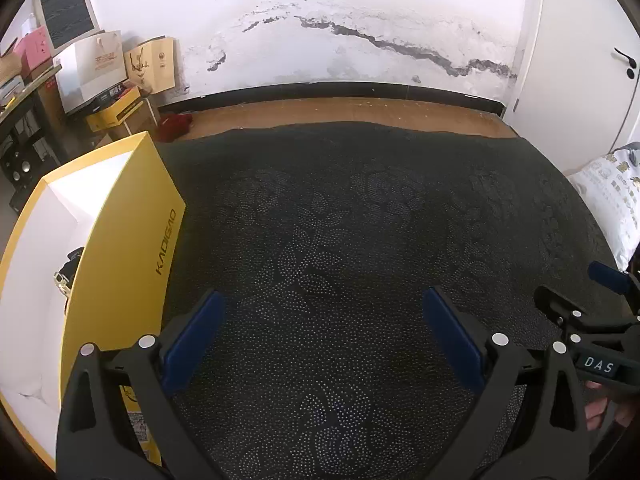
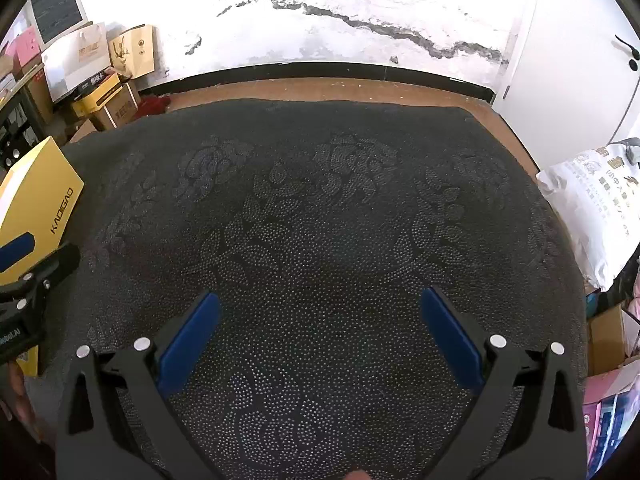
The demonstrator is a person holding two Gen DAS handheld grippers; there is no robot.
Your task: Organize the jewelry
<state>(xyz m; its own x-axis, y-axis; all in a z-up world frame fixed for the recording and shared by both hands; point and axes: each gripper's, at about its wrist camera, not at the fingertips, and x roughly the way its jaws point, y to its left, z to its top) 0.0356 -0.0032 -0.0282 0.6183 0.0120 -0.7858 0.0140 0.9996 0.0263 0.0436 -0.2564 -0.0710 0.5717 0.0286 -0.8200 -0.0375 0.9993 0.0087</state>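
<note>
An open yellow box point(image 1: 120, 248) with a white inside stands at the left on the dark dotted cloth point(image 1: 340, 220). A piece of jewelry point(image 1: 64, 276), dark with a pale metal part, lies inside it, mostly hidden by the box wall. My left gripper point(image 1: 324, 300) hovers open over bare cloth just right of the box, nothing between its blue pads. My right gripper point(image 2: 320, 300) is open too, over the middle of the cloth point(image 2: 320, 200). The box point(image 2: 40, 200) sits at its far left, with the left gripper's finger point(image 2: 16, 250) in front of it.
A white printed bag point(image 2: 592, 208) lies off the cloth's right edge. Cardboard boxes and paper bags point(image 1: 120, 68) are stacked at the back left by the cracked wall. A white door point(image 1: 580, 60) stands at the right. Wooden floor borders the cloth's far edge.
</note>
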